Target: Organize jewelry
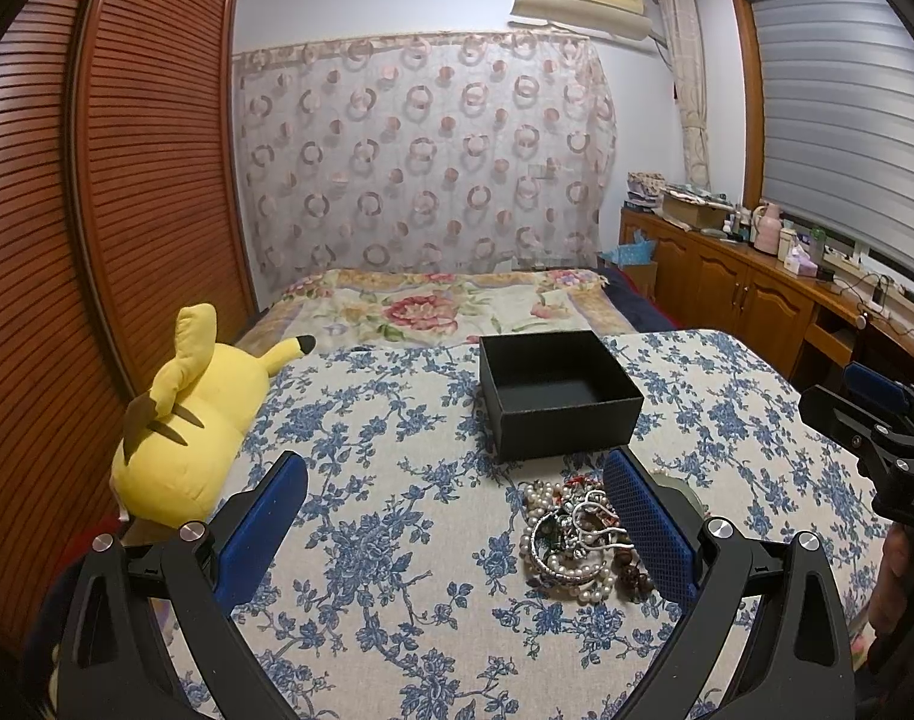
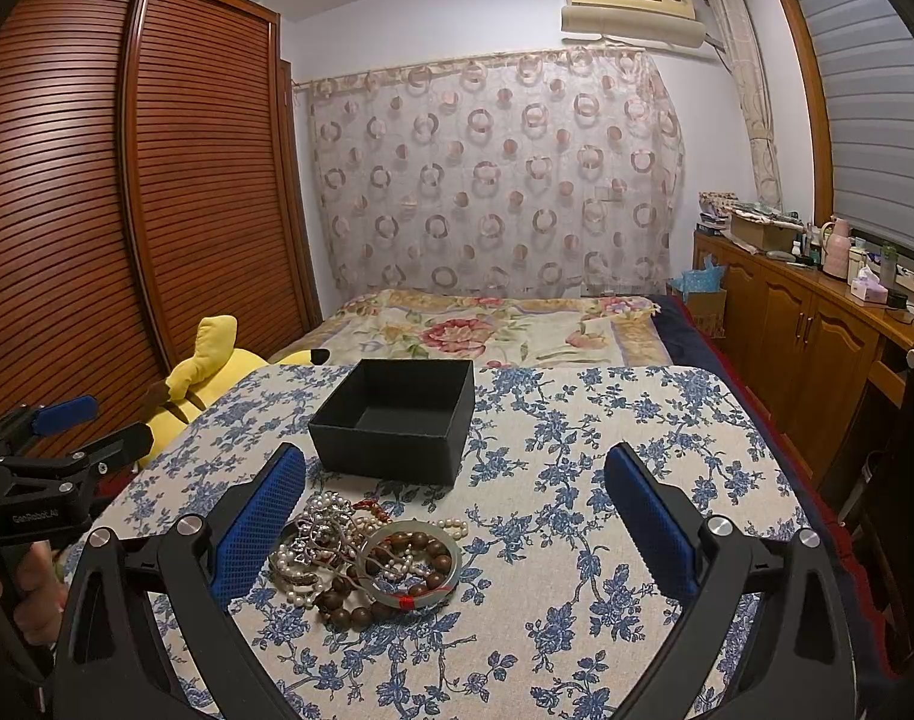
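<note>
A tangled pile of jewelry (image 2: 366, 558) with pearl strands, brown wooden beads and a pale green bangle (image 2: 411, 564) lies on the blue-flowered tablecloth (image 2: 577, 510). An open, empty black box (image 2: 396, 420) stands just behind it. My right gripper (image 2: 457, 516) is open and empty, its left finger beside the pile. My left gripper (image 1: 457, 522) is open and empty above the cloth, its right finger in front of part of the jewelry pile (image 1: 577, 540). The black box (image 1: 559, 396) stands beyond. Each gripper shows at the edge of the other's view.
A yellow plush toy (image 1: 186, 420) lies at the table's left edge. A bed with a floral blanket (image 2: 487, 324) is behind the table. A slatted wooden wardrobe (image 2: 126, 180) stands left, and a wooden cabinet (image 2: 817, 324) with clutter stands right.
</note>
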`<act>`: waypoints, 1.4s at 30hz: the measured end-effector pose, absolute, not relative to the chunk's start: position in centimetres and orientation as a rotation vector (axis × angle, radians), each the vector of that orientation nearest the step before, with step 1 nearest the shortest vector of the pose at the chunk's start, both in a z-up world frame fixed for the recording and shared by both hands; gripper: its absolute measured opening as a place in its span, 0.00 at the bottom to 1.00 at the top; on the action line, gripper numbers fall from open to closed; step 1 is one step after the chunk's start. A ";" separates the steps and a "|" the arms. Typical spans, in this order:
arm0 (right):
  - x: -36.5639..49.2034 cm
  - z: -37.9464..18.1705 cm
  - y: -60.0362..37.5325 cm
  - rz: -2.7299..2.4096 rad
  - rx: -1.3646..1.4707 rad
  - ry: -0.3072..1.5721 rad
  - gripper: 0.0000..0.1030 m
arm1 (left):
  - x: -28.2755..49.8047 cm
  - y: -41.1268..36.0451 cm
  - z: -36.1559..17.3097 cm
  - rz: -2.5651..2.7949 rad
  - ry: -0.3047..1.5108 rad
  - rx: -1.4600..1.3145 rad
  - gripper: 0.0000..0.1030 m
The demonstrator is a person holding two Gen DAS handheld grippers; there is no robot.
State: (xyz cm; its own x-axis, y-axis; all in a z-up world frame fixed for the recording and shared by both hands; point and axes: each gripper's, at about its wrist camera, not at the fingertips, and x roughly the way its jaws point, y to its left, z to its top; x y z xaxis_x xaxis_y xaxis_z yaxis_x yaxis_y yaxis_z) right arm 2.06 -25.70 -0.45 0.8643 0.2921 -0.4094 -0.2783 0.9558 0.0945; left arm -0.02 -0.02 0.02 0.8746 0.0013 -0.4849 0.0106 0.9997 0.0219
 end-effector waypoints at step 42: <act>1.9 -0.5 -25.5 0.300 0.031 0.434 0.98 | -0.2 -0.3 0.7 -0.005 0.500 0.025 0.93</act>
State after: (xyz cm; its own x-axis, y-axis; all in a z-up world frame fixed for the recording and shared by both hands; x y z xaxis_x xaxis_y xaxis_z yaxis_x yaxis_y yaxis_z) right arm 1.92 -25.52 -0.51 0.8642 0.2926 -0.4093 -0.2793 0.9557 0.0932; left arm -0.24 -0.30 0.71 0.8774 0.0009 -0.4798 0.0114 0.9997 0.0226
